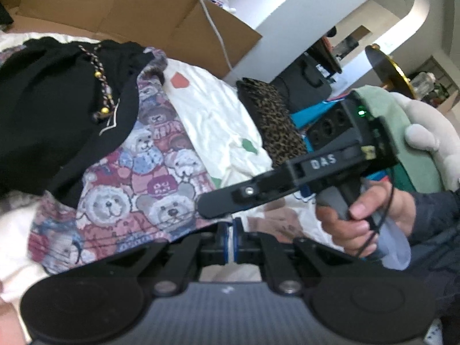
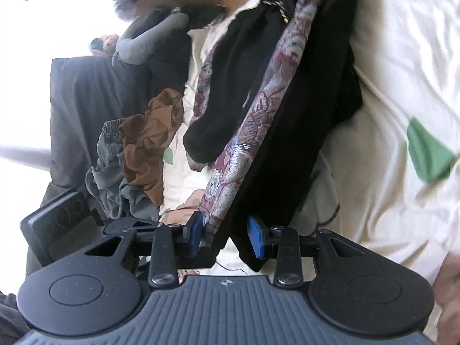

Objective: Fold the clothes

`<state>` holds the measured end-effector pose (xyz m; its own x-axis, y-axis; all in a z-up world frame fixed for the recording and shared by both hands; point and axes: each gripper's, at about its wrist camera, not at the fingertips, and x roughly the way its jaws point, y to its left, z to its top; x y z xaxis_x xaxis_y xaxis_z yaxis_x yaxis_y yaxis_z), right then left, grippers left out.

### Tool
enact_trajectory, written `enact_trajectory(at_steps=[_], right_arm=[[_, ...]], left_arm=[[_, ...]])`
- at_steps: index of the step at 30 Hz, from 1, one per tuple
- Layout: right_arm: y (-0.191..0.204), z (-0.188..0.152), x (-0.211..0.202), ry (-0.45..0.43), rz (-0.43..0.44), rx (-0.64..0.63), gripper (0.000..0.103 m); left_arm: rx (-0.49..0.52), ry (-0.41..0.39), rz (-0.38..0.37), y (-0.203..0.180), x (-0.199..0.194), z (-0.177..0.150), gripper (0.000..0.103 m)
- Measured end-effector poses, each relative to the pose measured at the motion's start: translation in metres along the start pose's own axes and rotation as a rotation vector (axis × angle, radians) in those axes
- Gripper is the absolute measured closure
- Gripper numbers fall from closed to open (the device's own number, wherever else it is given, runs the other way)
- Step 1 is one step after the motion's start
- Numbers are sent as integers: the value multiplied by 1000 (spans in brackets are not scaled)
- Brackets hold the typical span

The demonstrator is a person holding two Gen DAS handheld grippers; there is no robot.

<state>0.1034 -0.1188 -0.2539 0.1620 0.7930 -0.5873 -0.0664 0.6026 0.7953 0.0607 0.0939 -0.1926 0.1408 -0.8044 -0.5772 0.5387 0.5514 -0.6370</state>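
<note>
Right wrist: garment edge (image 2: 230, 172) between parted fingers (image 2: 257, 238)

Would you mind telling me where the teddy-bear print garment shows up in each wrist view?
Left wrist: the teddy-bear print garment fills the centre-left, under a black garment.
Right wrist: the same garment runs as a diagonal strip from top centre down between the gripper's blue pads.
Shared landmark: cream sheet with green patches.

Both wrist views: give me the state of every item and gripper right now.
Left gripper: shut, pads together.
Right gripper: open, garment edge between its pads.
Teddy-bear garment: spread on the bed, black lining showing, unfolded.
Brown garment: crumpled in a heap.
Grey garment: crumpled beside the brown one.
Bedsheet: wrinkled.
</note>
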Motion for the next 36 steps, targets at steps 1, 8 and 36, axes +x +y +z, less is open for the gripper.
enact_trajectory(at_steps=[1,8,36], right_arm=[[-4,-1,0,1,10,22,63],[-22,-5,-1,8,57,115,95],[-116,-17,-131,-9,-463,-45,99]], left_arm=[[-4,-1,-10,-1,1,1,101],[-33,43,-82,-6,13,3,103],[-46,160,388,41,23,5,74]])
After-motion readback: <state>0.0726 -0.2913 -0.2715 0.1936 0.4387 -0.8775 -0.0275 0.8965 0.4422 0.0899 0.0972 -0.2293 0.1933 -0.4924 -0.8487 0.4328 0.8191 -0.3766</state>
